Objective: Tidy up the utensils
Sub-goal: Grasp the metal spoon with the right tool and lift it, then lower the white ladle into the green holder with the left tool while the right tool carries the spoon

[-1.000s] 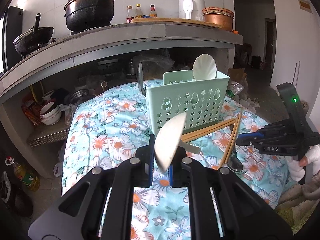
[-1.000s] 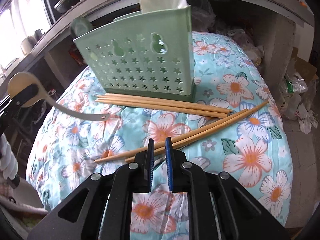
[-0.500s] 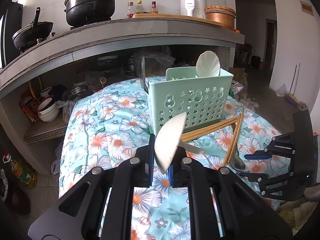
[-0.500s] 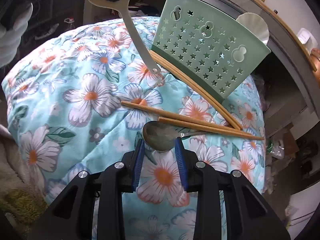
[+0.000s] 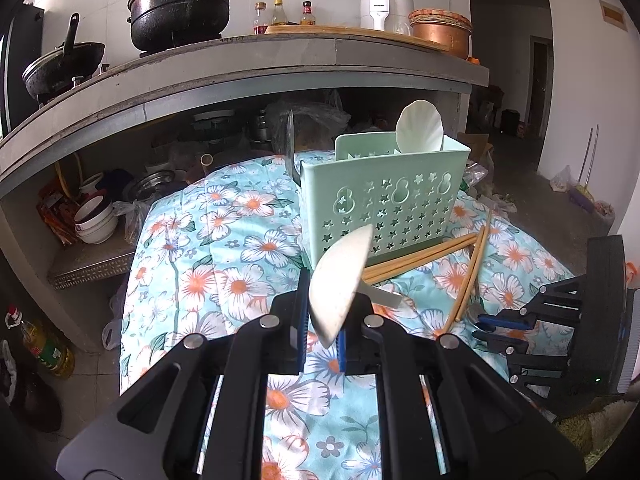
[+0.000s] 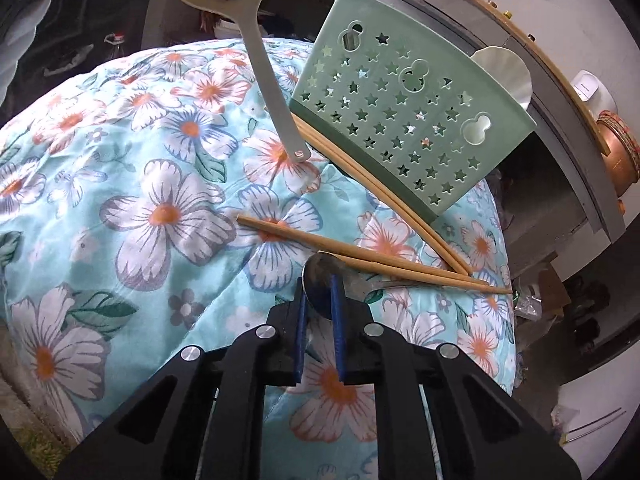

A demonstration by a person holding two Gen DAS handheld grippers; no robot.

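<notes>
My left gripper (image 5: 323, 320) is shut on the bowl of a white serving spoon (image 5: 340, 284), held above the floral cloth with its grey handle (image 6: 272, 92) slanting down toward the green star-holed holder (image 5: 384, 208). My right gripper (image 6: 319, 300) is low over the cloth, jaws closing, and its blue pads pinch the bowl of a metal spoon (image 6: 320, 276) lying partly under two chopsticks (image 6: 360, 256). Another chopstick pair (image 6: 400, 204) lies along the holder's base. A white shell-shaped spoon (image 5: 420, 128) and a metal utensil (image 5: 290, 148) stand in the holder.
The holder stands on a rounded surface covered by the floral cloth (image 5: 224, 248). Behind it is a concrete counter (image 5: 280, 64) with pots, bottles and a copper bowl, and under it a shelf with bowls (image 5: 96, 220). An oil bottle (image 5: 44, 344) stands on the floor at left.
The right gripper rolled and came in over the metal spoon, opened its jaws around the bowl, then closed them on it. The left gripper and its white spoon stayed put.
</notes>
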